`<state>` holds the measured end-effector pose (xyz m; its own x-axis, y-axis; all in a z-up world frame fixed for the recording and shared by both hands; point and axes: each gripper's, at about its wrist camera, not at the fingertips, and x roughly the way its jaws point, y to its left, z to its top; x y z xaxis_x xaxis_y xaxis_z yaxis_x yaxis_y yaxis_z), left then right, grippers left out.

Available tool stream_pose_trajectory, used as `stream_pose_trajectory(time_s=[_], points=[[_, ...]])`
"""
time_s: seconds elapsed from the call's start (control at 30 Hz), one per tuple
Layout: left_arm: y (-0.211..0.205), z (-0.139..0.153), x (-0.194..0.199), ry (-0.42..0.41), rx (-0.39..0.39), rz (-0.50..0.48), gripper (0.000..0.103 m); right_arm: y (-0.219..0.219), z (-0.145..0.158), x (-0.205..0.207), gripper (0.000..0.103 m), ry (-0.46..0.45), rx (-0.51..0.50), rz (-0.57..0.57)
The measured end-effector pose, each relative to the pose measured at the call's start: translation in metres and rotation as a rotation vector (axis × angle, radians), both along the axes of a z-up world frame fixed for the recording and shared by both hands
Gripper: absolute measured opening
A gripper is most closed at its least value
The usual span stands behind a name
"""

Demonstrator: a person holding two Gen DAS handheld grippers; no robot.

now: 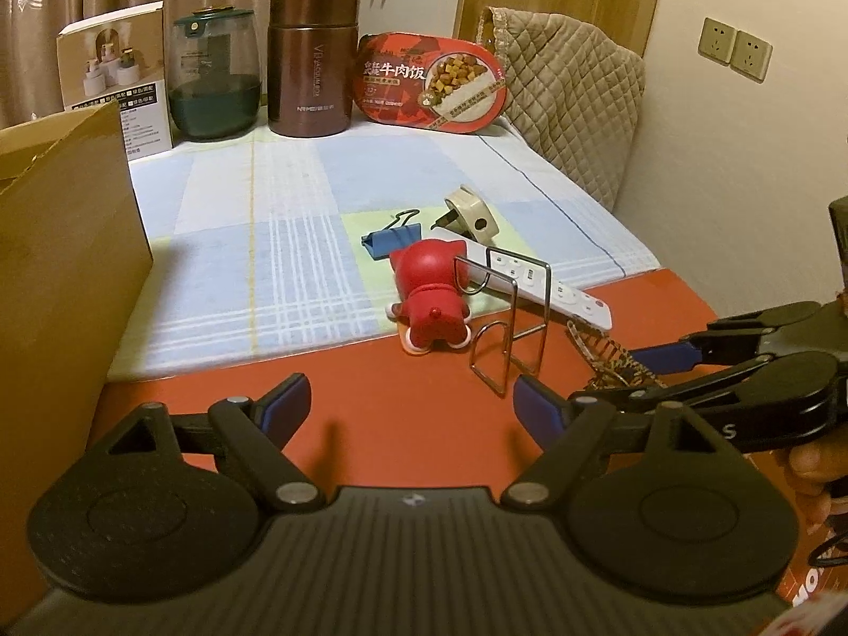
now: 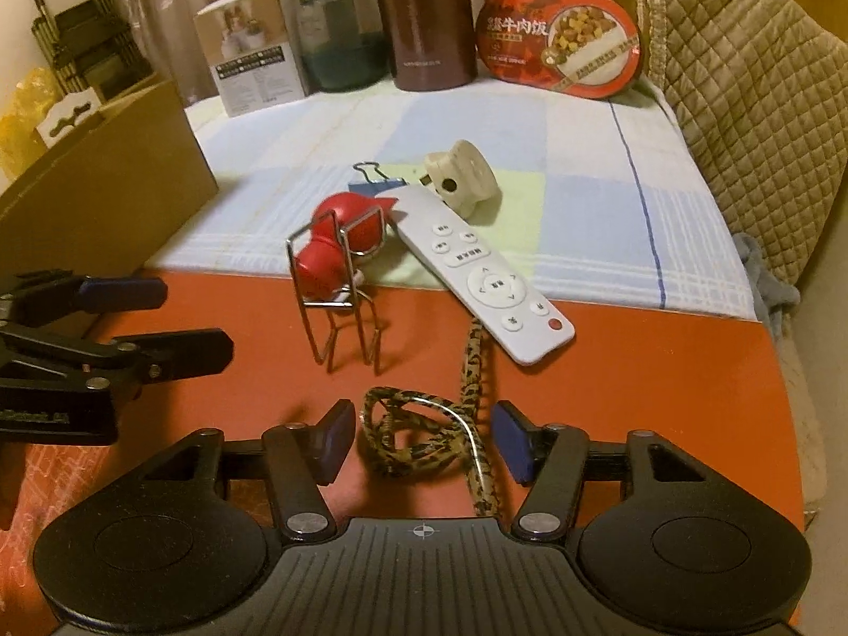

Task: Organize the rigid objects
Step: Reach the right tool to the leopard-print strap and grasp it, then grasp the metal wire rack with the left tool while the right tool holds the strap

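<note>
A red toy figure lies on the table beside a metal wire stand, a white remote, a blue binder clip and a cream plug adapter. A leopard-print hair clip lies between the open fingers of my right gripper, not gripped. My left gripper is open and empty above the red table, short of the wire stand. The toy, stand, remote and the left gripper's fingers also show in the right wrist view.
An open cardboard box stands at the left. At the back stand a white carton, a green-lidded jar, a brown flask and a red meal box. A quilted cushion is at the right.
</note>
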<state>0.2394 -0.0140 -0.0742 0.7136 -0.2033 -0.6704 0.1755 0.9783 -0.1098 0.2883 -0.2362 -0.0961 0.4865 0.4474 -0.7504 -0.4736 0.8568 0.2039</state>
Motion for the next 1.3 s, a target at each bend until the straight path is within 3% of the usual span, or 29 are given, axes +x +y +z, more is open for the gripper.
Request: stream_pose_trajectory(time_s=[0.07,0.13,0.47,0.63,0.77,0.93,1.07,1.13,1.3], points=[[-0.001,0.000,0.000,-0.001,-0.006,-0.003,0.081,0.000,0.001,0.001,0.041,-0.001,-0.008,0.002],[-0.003,-0.001,0.000,-0.001,-0.006,-0.008,0.081,-0.002,0.005,0.001,0.038,0.015,0.009,-0.004],[-0.019,-0.004,0.006,-0.027,-0.007,-0.056,0.080,-0.025,0.037,-0.005,0.037,-0.078,0.081,-0.082],[-0.041,-0.007,0.017,-0.039,-0.006,-0.087,0.067,-0.037,0.039,0.002,0.037,-0.080,0.101,-0.147],[-0.059,-0.010,0.027,-0.058,-0.001,-0.067,0.064,-0.042,0.039,0.004,0.037,-0.076,0.106,-0.172],[-0.071,-0.015,0.037,-0.059,0.021,-0.008,0.042,-0.044,0.034,0.007,0.037,-0.055,0.106,-0.179],[-0.067,-0.014,0.032,-0.066,0.048,0.008,0.036,-0.046,0.034,0.008,0.037,-0.047,0.109,-0.186],[-0.064,-0.013,0.025,-0.071,0.066,0.004,0.025,-0.046,0.034,0.008,0.037,-0.047,0.114,-0.185],[-0.057,-0.011,0.017,-0.056,0.079,-0.008,0.024,-0.043,0.034,0.007,0.037,-0.045,0.117,-0.178]])
